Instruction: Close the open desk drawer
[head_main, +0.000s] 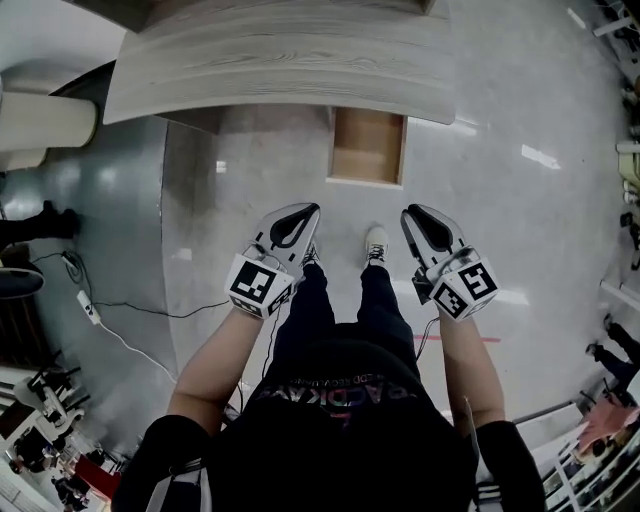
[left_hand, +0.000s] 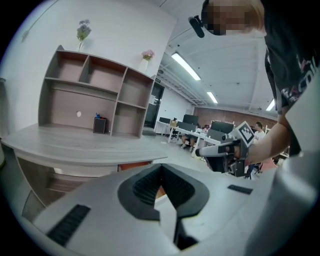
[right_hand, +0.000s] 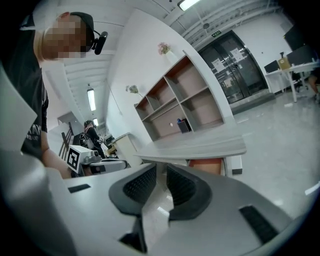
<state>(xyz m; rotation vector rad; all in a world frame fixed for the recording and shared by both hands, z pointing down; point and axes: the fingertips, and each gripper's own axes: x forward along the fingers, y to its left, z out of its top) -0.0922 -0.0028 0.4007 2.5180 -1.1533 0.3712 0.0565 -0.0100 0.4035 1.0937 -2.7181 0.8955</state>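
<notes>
**Visitor:** Where's the drawer sitting at the moment?

**Onlooker:** It's hanging open. It's sticking out from under the front edge of the desk, right of the desk's middle, toward the person. Its brown wooden inside is facing up.

**Visitor:** And the person?

**Onlooker:** The person is standing straight in front of it, with one white shoe pointing at the drawer front. Both tools are being held out over the pale floor. The left gripper is aiming toward the drawer's left corner and the right gripper toward its right corner. Both are hovering short of it and touching nothing.

**Visitor:** What are the claws doing?

**Onlooker:** The left one's jaws are pressing together tip to tip, with nothing caught between them. The right one's jaws are standing a narrow slit apart, and only floor is showing through the gap.

**Visitor:** Anything else around?

**Onlooker:** A shelf unit is standing along the back of the desk, with a small dark box sitting in front of it. A white cable is trailing across the floor, off to the person's left.
</notes>
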